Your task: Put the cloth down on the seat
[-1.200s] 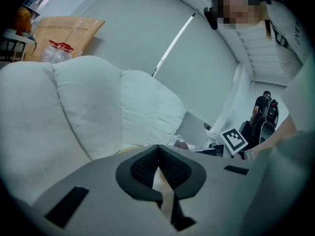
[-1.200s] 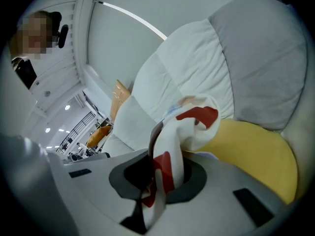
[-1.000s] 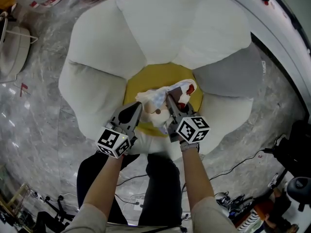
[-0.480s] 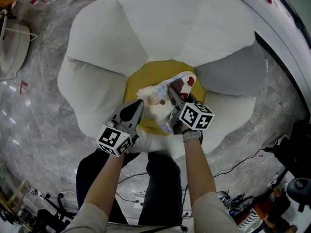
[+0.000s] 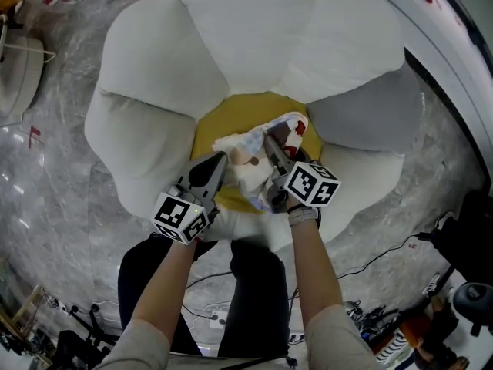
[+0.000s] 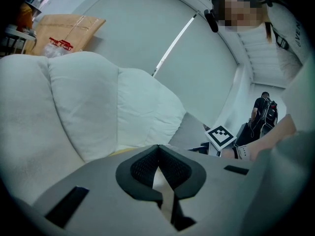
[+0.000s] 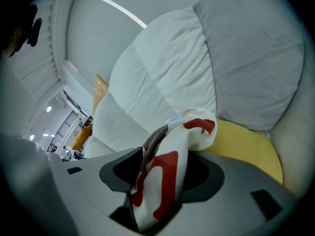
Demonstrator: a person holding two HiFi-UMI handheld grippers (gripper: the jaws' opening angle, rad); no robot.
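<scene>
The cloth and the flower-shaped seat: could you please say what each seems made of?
The cloth looks like thin, matte printed fabric: it crumples in soft folds. The seat looks like soft, matte upholstery over stuffing, perhaps plush: it bulges between creased seams.

Left claw [image 5: 221, 160] closed; right claw [image 5: 271, 145] just parting, cloth [image 5: 246, 142] between jaws

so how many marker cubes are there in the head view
2: the left cube lower left of the yellow seat centre, the right cube lower right, beside the cloth. None look hidden.

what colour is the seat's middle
The seat's middle is yellow, clearest in the head view.
</scene>
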